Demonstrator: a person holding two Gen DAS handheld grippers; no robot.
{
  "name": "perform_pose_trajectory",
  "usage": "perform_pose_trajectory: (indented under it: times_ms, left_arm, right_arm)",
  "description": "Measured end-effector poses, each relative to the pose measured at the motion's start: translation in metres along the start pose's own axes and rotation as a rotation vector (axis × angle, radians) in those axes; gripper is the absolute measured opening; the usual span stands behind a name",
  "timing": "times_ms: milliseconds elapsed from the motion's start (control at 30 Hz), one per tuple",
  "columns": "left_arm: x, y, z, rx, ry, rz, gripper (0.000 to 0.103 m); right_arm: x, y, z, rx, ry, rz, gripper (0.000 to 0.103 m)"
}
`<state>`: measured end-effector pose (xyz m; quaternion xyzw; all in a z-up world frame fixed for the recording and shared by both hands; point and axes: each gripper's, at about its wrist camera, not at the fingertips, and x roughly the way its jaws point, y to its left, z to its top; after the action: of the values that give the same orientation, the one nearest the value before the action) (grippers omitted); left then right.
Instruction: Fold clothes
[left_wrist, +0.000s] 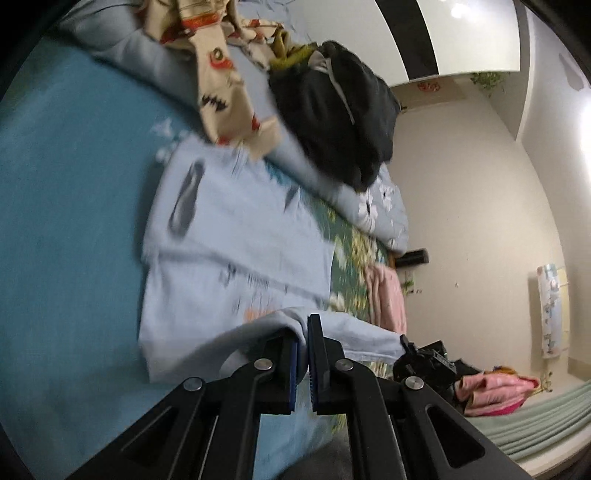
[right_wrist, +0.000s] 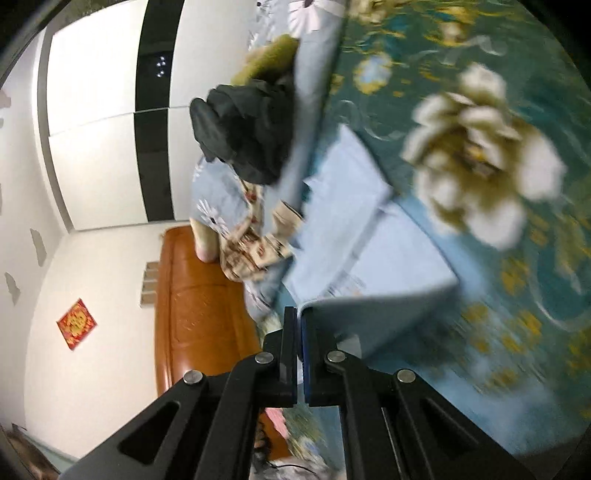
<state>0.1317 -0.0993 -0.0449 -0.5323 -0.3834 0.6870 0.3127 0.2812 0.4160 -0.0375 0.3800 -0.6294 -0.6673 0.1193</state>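
Light-blue shirt (left_wrist: 236, 236) flat mid-bed, sides folded inward. Left tool (left_wrist: 303, 354) and right tool (right_wrist: 298, 354) each pinch its lifted hem; lengthwise fold apparently underway. Heaped clothes (left_wrist: 332, 110) remain unfolded.

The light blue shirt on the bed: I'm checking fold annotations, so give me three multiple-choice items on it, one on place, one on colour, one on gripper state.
1. Where does the black garment lie?
A. On the pale blue quilt beyond the shirt
B. On the floor
C. Between the left fingers

2. What colour is the shirt being folded?
A. Pink
B. Light blue
C. Black

3. What is the left gripper doing?
A. Open above the bedsheet
B. Shut on nothing
C. Shut on the shirt's edge

Answers: 1 A, it is heaped on the quilt past the shirt. 2 B, the flat cloth is pale blue. 3 C, blue cloth sits pinched between its fingers; the right gripper pinches the shirt likewise.
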Motion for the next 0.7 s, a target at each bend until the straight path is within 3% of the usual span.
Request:
perform_pose_trajectory:
  times_ms: [267, 567, 633, 700]
  left_arm:
    - [0.049, 0.031, 0.08, -0.105, -0.077, 0.035, 0.005]
    - [0.085, 0.057, 0.12, -0.153, -0.106, 0.158, 0.007]
    - [0.08, 0.056, 0.117, -0.15, -0.105, 0.167, 0.017]
    - [0.071, 0.054, 0.11, -0.145, -0.106, 0.17, 0.049]
  right_arm:
    - [0.073, 0.017, 0.084, 0.087, -0.006, -0.097, 0.002]
    - [0.126, 0.015, 0.133, 0.084, 0.002, -0.237, 0.004]
    - [0.13, 0.017, 0.139, 0.069, -0.001, -0.239, 0.005]
    - [0.135, 0.017, 0.144, 0.052, 0.03, -0.234, 0.006]
